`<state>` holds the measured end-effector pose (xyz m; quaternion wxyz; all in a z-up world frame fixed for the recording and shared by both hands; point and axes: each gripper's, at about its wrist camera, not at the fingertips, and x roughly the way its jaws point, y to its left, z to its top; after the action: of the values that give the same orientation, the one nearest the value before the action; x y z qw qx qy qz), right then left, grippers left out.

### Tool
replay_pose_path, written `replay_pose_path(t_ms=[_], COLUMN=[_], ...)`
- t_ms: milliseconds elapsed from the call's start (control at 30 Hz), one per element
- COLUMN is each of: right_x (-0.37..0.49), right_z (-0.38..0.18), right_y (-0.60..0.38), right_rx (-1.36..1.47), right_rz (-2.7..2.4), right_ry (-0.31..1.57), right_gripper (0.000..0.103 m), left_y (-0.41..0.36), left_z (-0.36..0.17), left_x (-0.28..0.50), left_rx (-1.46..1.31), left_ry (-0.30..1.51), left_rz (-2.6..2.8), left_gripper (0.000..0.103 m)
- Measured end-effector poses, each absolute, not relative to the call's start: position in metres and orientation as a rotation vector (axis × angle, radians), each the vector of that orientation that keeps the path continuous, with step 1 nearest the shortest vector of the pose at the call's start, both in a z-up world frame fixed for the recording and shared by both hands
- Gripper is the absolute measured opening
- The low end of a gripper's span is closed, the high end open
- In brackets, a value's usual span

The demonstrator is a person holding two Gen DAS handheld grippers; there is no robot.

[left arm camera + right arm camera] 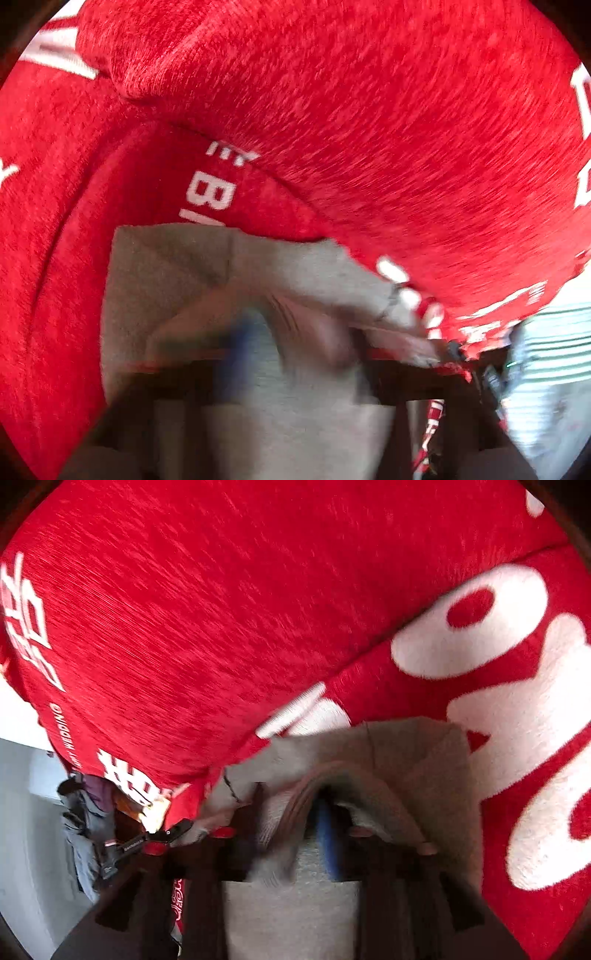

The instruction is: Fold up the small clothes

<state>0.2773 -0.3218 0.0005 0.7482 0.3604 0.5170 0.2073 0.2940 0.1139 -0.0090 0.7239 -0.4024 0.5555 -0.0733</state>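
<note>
Looking down both wrist cams, heavy motion blur near the fingers.

Grey garment (177, 266) lies on a red blanket (369, 110) with white lettering. The blanket fills most of both views. The garment sits low and centre in each view, right in front of the fingers, bunched into a ridge with ribbed fabric at the fold. Something blue (328, 845) is tucked in the fold; too blurred for me to say what it is.

Left gripper (280, 373): jaws stand wide, dark fingers far apart at the bottom of its view. The garment lies across the gap between them. I see no pad pinching the cloth, so I read it as released.

Right gripper (303, 845): jaws partly apart, narrower than the left. Grey cloth and the blue bit sit in the gap. The pads look clear of the fabric, though blur makes the contact line soft.

Both grippers point steeply down at the same ridge of the garment.

In the left view, a white cloth with green stripes (554, 339) shows past the blanket edge at the right. In the right view, black and red hardware (147, 842) shows at lower left, beside the blanket edge; I can't identify it.
</note>
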Motion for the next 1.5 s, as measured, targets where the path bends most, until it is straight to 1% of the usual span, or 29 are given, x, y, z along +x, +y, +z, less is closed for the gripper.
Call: replay_pose_path(t_ms=[33, 67, 133, 200, 267, 433, 467, 533, 567, 633, 667, 700, 733, 800, 833, 867, 900, 967, 1000, 1067, 1133, 1200, 1300, 1367, 1433, 1500], right_x=[0.274, 0.271, 0.266, 0.259, 0.247, 0.234, 0.236, 0.240, 0.244, 0.253, 0.256, 0.265, 0.271, 0.279, 0.279, 0.280, 0.280, 0.277, 0.273, 0.255, 0.234, 0.213, 0.183, 0.164, 0.155, 0.155], right_z=[0.007, 0.013, 0.021, 0.025, 0.038, 0.059, 0.059, 0.055, 0.049, 0.035, 0.027, 0.015, 0.009, 0.003, 0.003, 0.004, 0.005, 0.015, 0.020, 0.039, 0.054, 0.062, 0.063, 0.054, 0.041, 0.030], right_y=[-0.325, -0.327, -0.329, -0.329, -0.319, -0.263, -0.245, -0.210, -0.194, -0.181, -0.186, -0.195, -0.206, -0.241, -0.254, -0.259, -0.263, -0.265, -0.266, -0.264, -0.250, -0.237, -0.211, -0.193, -0.187, -0.193], right_rx=[0.781, 0.773, 0.765, 0.734, 0.600, 0.182, 0.101, -0.063, -0.146, -0.220, -0.235, -0.228, -0.198, -0.049, 0.020, 0.048, 0.063, 0.068, 0.070, 0.060, 0.040, -0.006, -0.103, -0.182, -0.227, -0.262], right_rz=[0.443, 0.431, 0.429, 0.403, 0.387, 0.373, 0.375, 0.382, 0.381, 0.368, 0.353, 0.309, 0.283, 0.260, 0.280, 0.289, 0.290, 0.247, 0.226, 0.214, 0.261, 0.318, 0.389, 0.421, 0.422, 0.403], right_ry=[1.108, 1.089, 1.076, 1.080, 1.076, 1.058, 1.064, 1.061, 1.066, 1.092, 1.111, 1.149, 1.163, 1.169, 1.158, 1.155, 1.160, 1.156, 1.149, 1.102, 1.076, 1.070, 1.077, 1.079, 1.104, 1.087], right_gripper=[0.071, 0.072, 0.072, 0.072, 0.072, 0.072, 0.072, 0.072, 0.072, 0.072, 0.072, 0.072, 0.071, 0.066, 0.061, 0.059, 0.056, 0.057, 0.059, 0.061, 0.066, 0.067, 0.067, 0.067, 0.067, 0.067], left_y=[0.122, 0.127, 0.133, 0.135, 0.125, 0.055, 0.037, 0.029, 0.031, 0.049, 0.061, 0.073, 0.081, 0.091, 0.101, 0.120, 0.131, 0.154, 0.161, 0.164, 0.153, 0.129, 0.066, 0.033, 0.010, 0.015], left_z=[-0.001, 0.003, 0.004, 0.009, 0.020, 0.037, 0.036, 0.025, 0.016, -0.008, -0.020, -0.025, -0.021, -0.026, -0.032, -0.038, -0.039, -0.025, -0.017, 0.003, 0.020, 0.029, 0.033, 0.025, 0.006, -0.011], left_x=[0.288, 0.285, 0.285, 0.278, 0.271, 0.264, 0.268, 0.278, 0.285, 0.294, 0.296, 0.295, 0.290, 0.289, 0.288, 0.287, 0.285, 0.272, 0.266, 0.250, 0.235, 0.226, 0.212, 0.201, 0.195, 0.187], left_rx=[-0.943, -0.973, -1.022, -1.003, -0.878, -0.423, -0.321, -0.214, -0.186, -0.189, -0.227, -0.267, -0.267, -0.182, -0.211, -0.339, -0.405, -0.493, -0.505, -0.481, -0.430, -0.393, -0.304, -0.215, -0.093, -0.009], left_ry=[1.157, 1.126, 1.130, 1.117, 1.113, 1.129, 1.117, 1.125, 1.140, 1.192, 1.218, 1.206, 1.150, 1.163, 1.183, 1.211, 1.216, 1.147, 1.116, 1.062, 1.027, 1.022, 1.028, 1.039, 1.085, 1.098], left_rz=[-0.147, -0.138, -0.167, -0.144, -0.146, -0.179, -0.168, -0.136, -0.117, -0.037, -0.017, -0.019, -0.028, 0.103, 0.104, 0.072, 0.084, 0.151, 0.155, 0.161, 0.145, 0.067, -0.087, -0.144, -0.151, -0.082], left_gripper=[0.102, 0.102, 0.102, 0.102, 0.102, 0.102, 0.102, 0.102, 0.102, 0.102, 0.101, 0.101, 0.101, 0.101, 0.101, 0.101, 0.101, 0.101, 0.101, 0.101, 0.101, 0.101, 0.101, 0.101, 0.101, 0.101])
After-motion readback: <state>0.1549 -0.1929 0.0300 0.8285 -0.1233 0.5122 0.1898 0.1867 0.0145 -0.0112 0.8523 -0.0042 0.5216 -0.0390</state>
